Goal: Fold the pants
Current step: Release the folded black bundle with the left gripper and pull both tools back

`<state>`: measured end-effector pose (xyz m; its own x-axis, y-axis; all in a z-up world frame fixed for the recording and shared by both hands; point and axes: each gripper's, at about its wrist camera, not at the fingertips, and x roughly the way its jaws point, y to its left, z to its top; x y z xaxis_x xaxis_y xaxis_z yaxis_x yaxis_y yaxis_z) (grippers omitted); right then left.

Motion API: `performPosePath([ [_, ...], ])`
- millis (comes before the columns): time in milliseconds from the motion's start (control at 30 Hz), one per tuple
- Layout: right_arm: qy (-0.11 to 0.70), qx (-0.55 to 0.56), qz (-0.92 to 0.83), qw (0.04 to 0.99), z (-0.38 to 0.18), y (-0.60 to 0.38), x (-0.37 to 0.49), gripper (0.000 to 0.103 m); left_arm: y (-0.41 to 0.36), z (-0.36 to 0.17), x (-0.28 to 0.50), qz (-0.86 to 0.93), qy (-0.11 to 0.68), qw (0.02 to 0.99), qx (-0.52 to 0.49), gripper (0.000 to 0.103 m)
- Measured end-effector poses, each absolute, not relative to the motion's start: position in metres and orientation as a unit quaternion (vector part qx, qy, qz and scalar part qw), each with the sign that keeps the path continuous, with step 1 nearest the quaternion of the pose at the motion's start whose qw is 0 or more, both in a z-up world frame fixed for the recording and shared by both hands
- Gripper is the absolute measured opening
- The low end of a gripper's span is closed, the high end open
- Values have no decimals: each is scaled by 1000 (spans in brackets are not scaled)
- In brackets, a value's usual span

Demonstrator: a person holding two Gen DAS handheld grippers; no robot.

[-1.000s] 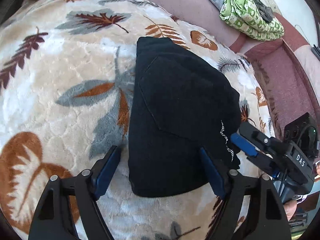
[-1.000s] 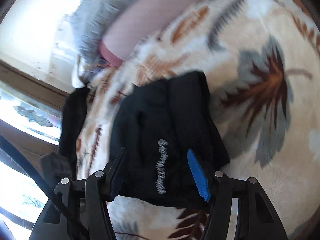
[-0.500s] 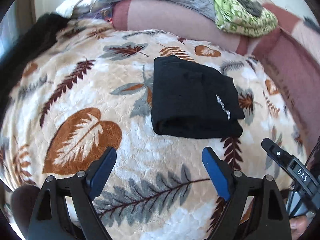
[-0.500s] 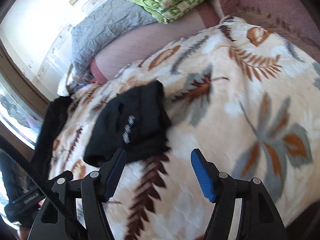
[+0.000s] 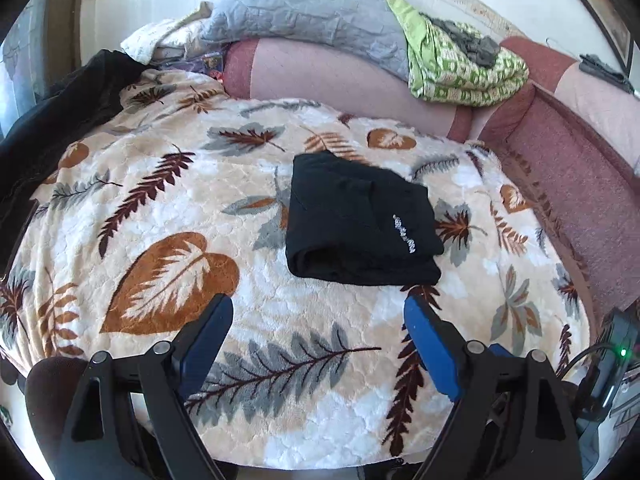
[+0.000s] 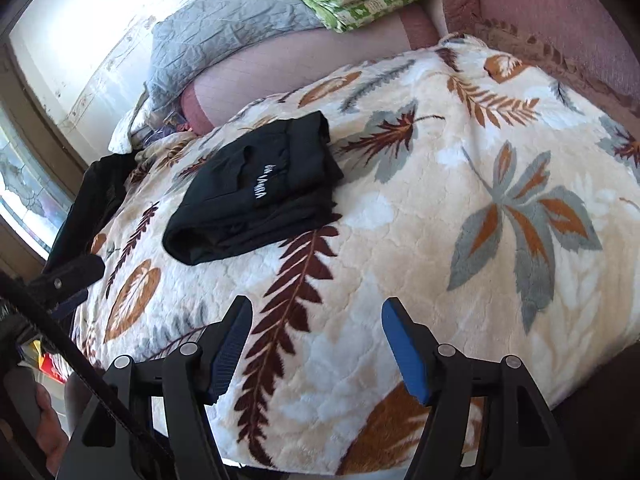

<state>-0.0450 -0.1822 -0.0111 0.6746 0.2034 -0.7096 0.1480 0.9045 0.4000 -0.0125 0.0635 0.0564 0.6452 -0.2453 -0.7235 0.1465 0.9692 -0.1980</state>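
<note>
The black pants (image 5: 356,224) lie folded into a compact bundle with a small white logo on top, on the leaf-patterned blanket (image 5: 168,208). They also show in the right wrist view (image 6: 260,192), up and to the left. My left gripper (image 5: 318,312) is open and empty, held back from the bundle's near edge. My right gripper (image 6: 316,316) is open and empty, well back from the pants over the blanket. Neither touches the pants.
A grey quilted pillow (image 5: 312,12) and a green patterned cloth (image 5: 460,68) lie on the pink sofa back (image 5: 320,76). A dark garment (image 5: 52,120) lies at the blanket's left edge. The pink sofa arm (image 5: 560,160) runs along the right.
Both grippers have pulled back from the folded pants, which they were close over a second ago. The pants now lie alone on the blanket.
</note>
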Motion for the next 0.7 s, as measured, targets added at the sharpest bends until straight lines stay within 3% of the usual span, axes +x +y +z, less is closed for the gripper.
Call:
performPosePath([
  [300,364,170,29,915,32,-153,-80,77,96,89,-55,-104,362,922,-94,87],
  [700,357,123,18,926,56,-134,-94,80,116,86,-67,-107,361,918,-121,89],
])
